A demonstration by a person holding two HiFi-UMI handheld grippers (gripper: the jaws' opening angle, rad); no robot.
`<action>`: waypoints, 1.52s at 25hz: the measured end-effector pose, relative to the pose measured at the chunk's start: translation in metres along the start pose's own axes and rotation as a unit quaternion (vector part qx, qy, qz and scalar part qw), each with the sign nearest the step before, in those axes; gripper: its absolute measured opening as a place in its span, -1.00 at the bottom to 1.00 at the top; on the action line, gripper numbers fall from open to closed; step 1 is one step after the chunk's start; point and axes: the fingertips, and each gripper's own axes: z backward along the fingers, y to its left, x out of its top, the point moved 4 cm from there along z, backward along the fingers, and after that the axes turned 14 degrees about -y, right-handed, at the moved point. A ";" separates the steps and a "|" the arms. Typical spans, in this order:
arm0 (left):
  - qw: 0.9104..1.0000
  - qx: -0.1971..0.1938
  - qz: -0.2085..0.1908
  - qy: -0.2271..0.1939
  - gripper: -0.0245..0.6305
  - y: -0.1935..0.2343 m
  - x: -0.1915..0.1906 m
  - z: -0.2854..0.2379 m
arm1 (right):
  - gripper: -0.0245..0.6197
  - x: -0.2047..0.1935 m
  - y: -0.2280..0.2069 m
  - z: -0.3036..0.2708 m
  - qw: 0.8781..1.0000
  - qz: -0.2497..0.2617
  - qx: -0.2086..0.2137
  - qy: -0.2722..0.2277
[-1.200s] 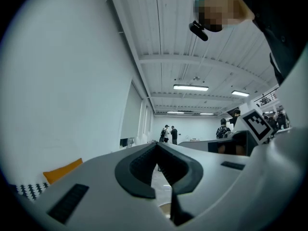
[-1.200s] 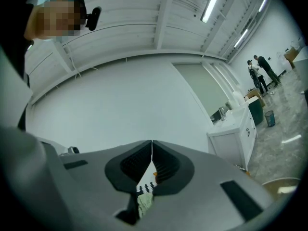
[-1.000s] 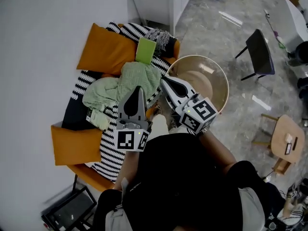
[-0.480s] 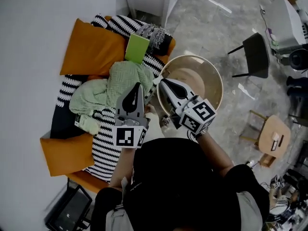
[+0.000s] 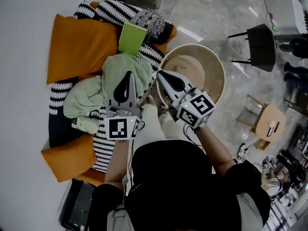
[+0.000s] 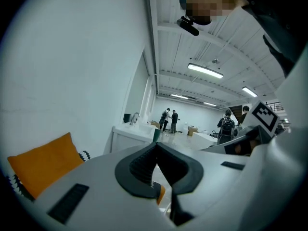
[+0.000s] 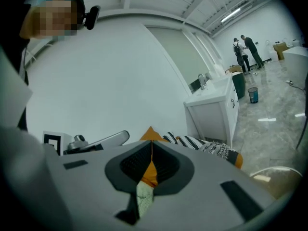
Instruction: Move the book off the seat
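Left claw [image 5: 128, 74] lower, near seat [image 5: 169, 33] edge

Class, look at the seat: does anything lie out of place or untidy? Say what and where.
The green book lies askew on the striped blanket at the seat's far end, and a green cloth is heaped crumpled in the middle. Both clutter the seat.

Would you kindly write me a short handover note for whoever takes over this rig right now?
Left gripper: shut, empty, over the green blanket.
Right gripper: shut, empty, beside it, by the round table.
Green book lies untouched on the striped throw at the far end of the seat.
Done: nothing yet.
Left: open a gripper, reach the book, grip it, lift it off.
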 end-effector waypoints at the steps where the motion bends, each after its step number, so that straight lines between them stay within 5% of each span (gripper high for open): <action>1: 1.000 -0.003 0.000 0.005 -0.90 0.007 -0.008 -0.008 | -0.87 -0.006 -0.007 -0.008 1.000 -0.001 -0.004 0.006; 15: 0.998 -0.026 0.006 0.051 -0.90 0.099 -0.123 -0.099 | -0.87 -0.114 -0.123 -0.113 0.995 -0.041 -0.057 0.069; 24: 0.995 -0.021 0.016 0.098 -0.90 0.153 -0.223 -0.100 | -0.87 -0.193 -0.190 -0.158 0.992 -0.023 -0.095 0.082; 29: 0.993 -0.036 0.020 0.110 -0.90 0.163 -0.272 -0.092 | -0.86 -0.255 -0.226 -0.166 0.984 -0.068 -0.130 0.102; 38: 0.989 -0.058 0.047 0.129 -0.90 0.174 -0.338 -0.088 | -0.39 -0.327 -0.277 -0.187 0.979 -0.116 -0.116 0.120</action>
